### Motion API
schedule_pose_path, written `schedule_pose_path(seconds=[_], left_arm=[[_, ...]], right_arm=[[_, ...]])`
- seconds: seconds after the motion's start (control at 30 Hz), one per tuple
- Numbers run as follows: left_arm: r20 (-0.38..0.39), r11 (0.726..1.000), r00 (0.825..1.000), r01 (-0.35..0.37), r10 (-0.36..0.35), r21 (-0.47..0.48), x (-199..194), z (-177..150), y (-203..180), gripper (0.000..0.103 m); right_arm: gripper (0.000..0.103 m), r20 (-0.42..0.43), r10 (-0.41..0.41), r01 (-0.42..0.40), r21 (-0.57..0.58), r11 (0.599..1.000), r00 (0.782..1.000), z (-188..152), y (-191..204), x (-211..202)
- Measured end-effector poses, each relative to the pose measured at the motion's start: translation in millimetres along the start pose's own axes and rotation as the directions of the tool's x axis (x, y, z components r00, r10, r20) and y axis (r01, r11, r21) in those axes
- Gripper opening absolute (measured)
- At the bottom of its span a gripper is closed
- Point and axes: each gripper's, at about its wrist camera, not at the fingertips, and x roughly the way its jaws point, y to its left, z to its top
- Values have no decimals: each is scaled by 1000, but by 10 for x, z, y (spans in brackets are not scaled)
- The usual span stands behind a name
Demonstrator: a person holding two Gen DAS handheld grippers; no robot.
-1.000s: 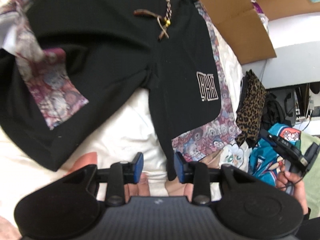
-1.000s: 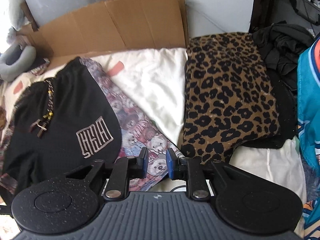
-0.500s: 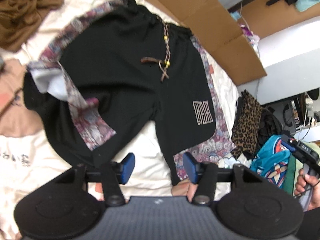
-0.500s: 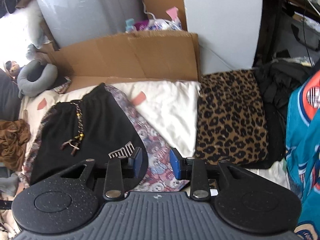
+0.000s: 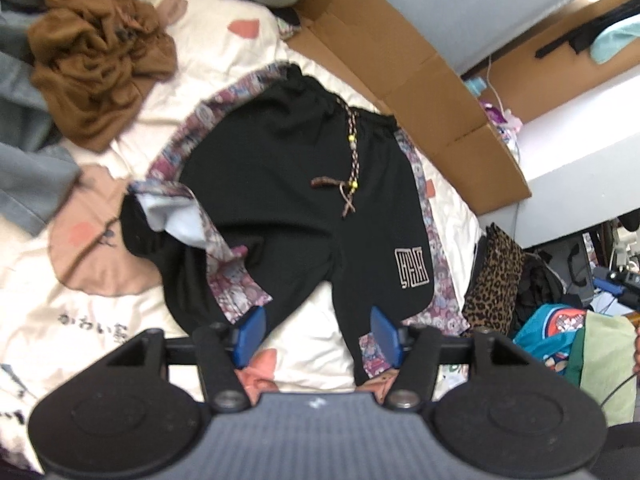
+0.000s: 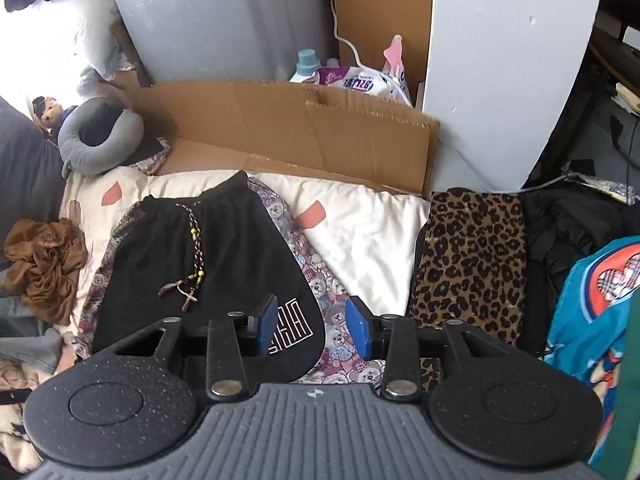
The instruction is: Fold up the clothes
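Black shorts [image 5: 288, 200] with bear-print side panels, a braided drawstring and a white logo lie spread on the cream bed sheet [image 5: 152, 100]. Their left leg is rumpled, with a flap turned over. The shorts also show in the right wrist view [image 6: 216, 256]. My left gripper [image 5: 318, 334] is open and empty, raised above the gap between the two leg hems. My right gripper [image 6: 312, 322] is open and empty, above the right leg's hem near the logo.
A crumpled brown garment [image 5: 96, 60] lies at the far left of the bed. A folded leopard-print garment [image 6: 472, 260] and a dark pile [image 6: 572, 224] lie to the right. Flattened cardboard [image 6: 288, 132] lines the far edge. A grey neck pillow [image 6: 100, 136] sits at the back left.
Both grippers have pulled back and up from the shorts, so more of the bed shows. Both jaws have opened wider.
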Motion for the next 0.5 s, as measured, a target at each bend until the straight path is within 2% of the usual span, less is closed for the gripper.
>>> schedule_pose_path(seconds=[0.1, 0.27, 0.5], left_arm=[[25, 999, 999, -26, 25, 43, -214, 71, -49, 66], [76, 997, 996, -44, 39, 64, -573, 179, -65, 68], [135, 990, 988, -93, 78, 110, -1016, 296, -48, 74]], right_arm=[[46, 4, 1, -1, 12, 1000, 1000, 185, 102, -207], [52, 18, 9, -9, 3, 1000, 1000, 340, 311, -489], [53, 18, 48, -48, 2, 999, 999, 334, 594, -633]])
